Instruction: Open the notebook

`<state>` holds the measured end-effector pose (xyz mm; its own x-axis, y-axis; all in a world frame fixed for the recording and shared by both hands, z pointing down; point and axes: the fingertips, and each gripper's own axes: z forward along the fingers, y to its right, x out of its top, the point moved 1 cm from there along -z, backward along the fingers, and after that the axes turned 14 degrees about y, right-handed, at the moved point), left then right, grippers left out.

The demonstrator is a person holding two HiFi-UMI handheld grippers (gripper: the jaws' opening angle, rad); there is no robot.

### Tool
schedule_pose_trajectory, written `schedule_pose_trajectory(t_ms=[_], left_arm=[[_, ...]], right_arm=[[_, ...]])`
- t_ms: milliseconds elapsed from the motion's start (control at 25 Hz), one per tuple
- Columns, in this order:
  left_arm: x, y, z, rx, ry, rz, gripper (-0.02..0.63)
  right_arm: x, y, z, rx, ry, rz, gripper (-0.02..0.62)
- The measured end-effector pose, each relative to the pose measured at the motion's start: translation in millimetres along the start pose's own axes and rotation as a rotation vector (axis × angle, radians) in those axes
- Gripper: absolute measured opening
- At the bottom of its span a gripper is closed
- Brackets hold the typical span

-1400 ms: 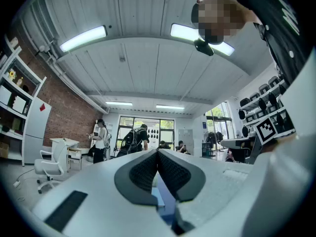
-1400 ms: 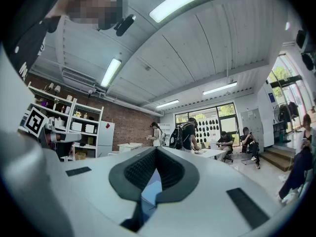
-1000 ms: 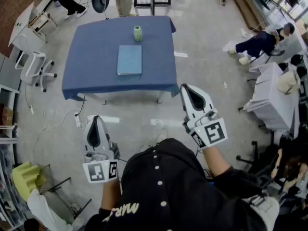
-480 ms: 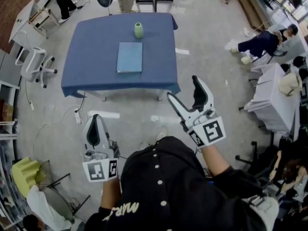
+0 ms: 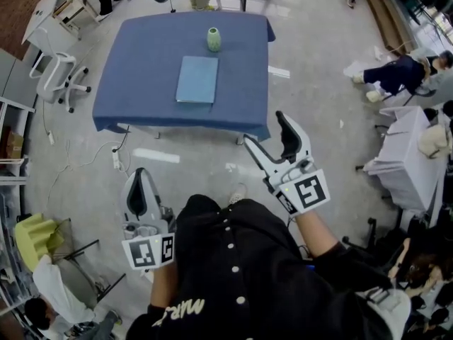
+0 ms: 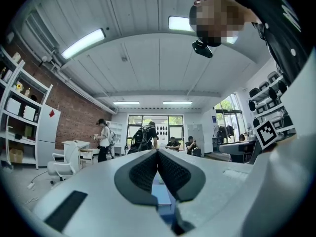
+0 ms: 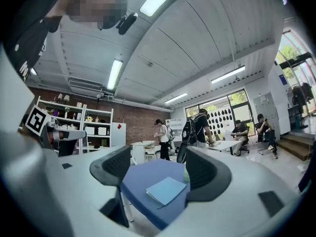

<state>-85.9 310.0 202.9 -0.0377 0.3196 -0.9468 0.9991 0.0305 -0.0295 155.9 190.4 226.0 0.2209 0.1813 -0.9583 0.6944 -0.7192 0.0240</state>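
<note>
I am standing back from the table (image 5: 141, 62), which carries a blue cloth, and the notebook (image 5: 197, 79) lies closed and flat near the middle of it, its light blue cover up. A small green vase (image 5: 213, 39) stands upright just beyond the notebook's far edge, apart from it. Neither claw is near the table: both hang over the grey floor on my side of it, well short of the cloth. My left gripper (image 5: 141, 172) is low at the left, and its own view shows the 2 dark pads (image 6: 148, 172) pressed together with nothing caught between them. My right gripper (image 5: 265, 127) is further forward, close to the table's near right corner, with its 2 jaws spread wide and closing, and nothing between them but air. Through that gap the right gripper view frames the table (image 7: 143, 179) and the notebook (image 7: 166, 190) at a distance, with the vase partly hidden behind the right-hand jaw. A white office chair (image 5: 60, 73) stands off the table's left side.
</note>
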Motion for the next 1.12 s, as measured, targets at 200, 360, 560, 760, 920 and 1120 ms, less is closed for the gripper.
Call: schedule_pose_trajectory(t_ms=[200,360,560,760,920,1120], left_arm=[[-13,-17,9,0.028,-0.023,0.004,0.003],[-24,-41,29,0.033,-0.016,0.0,0.003],[-37,-83,60,0.026,-0.005,-0.013,0.003],[-49,-136,102,0.005,-0.007,-0.026,0.003],[-64,-185,135,-0.013,-0.016,-0.045,0.003],[-88,-230,171,-0.071,-0.04,-0.083,0.003]], right_arm=[[-21,-2,26,0.033,-0.031,0.009,0.337],[-42,-3,56,0.047,-0.071,-0.007,0.336],[-71,-12,104,0.054,-0.131,-0.038,0.331],[-112,-29,166,0.073,-0.213,-0.063,0.323],[-158,-49,214,0.088,-0.294,-0.098,0.316],[-227,-72,254,0.117,-0.421,-0.186,0.318]])
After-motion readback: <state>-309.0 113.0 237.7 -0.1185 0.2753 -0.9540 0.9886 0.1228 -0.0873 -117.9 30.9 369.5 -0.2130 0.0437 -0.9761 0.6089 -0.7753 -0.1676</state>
